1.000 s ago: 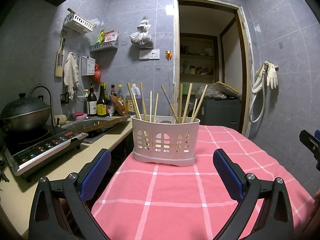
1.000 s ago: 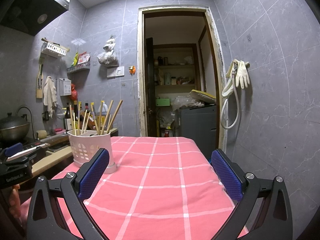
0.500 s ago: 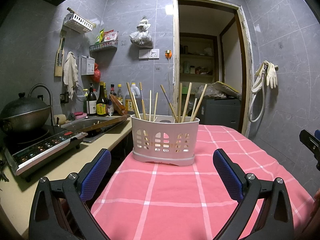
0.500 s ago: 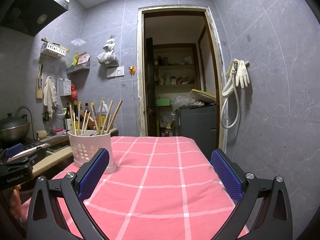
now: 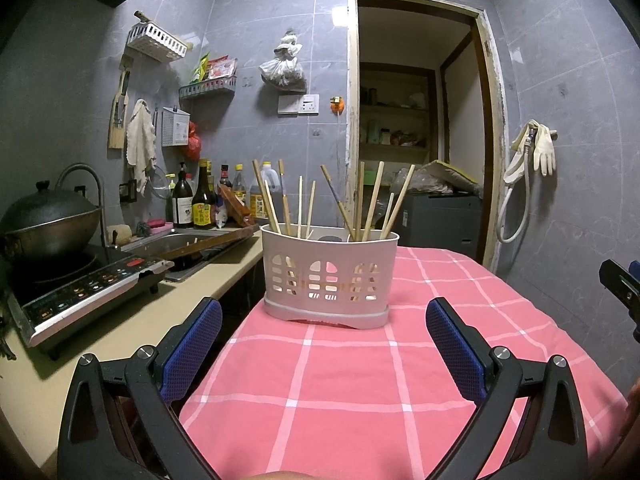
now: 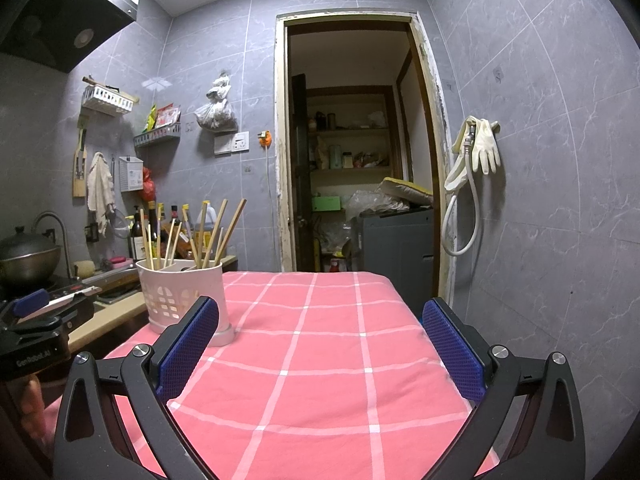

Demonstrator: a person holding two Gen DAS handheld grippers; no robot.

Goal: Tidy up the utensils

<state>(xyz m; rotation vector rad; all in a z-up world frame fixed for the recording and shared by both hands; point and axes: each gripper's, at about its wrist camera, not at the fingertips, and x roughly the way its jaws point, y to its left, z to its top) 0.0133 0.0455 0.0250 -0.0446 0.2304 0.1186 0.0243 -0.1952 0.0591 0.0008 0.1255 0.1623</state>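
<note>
Grey-tiled kitchen walls frame a table under a pink checked cloth, where both handheld grippers hang with nothing in them. The left gripper has its jaws spread wide and released, its blue pads standing either side of the view, well short of the white utensil holder that sits squarely ahead on the near left part of the cloth. The right gripper is likewise spread and empty, aimed over bare cloth toward the doorway, with the utensil holder off to its left, just behind its left pad.

Almost nothing has changed over the last second: the holder has held its place in both views and the jaws have kept the same spread, apart from a very slight drift of the cameras. Chopsticks stand loosely in the holder, leaning various ways in what look like two groups. No loose utensil lies on the visible cloth, so either the sorting is finished or a regrouping inside the holder is about to start; the pictures do not settle which. Beyond the table edge, a countertop carries an induction cooker and a wok.
</note>
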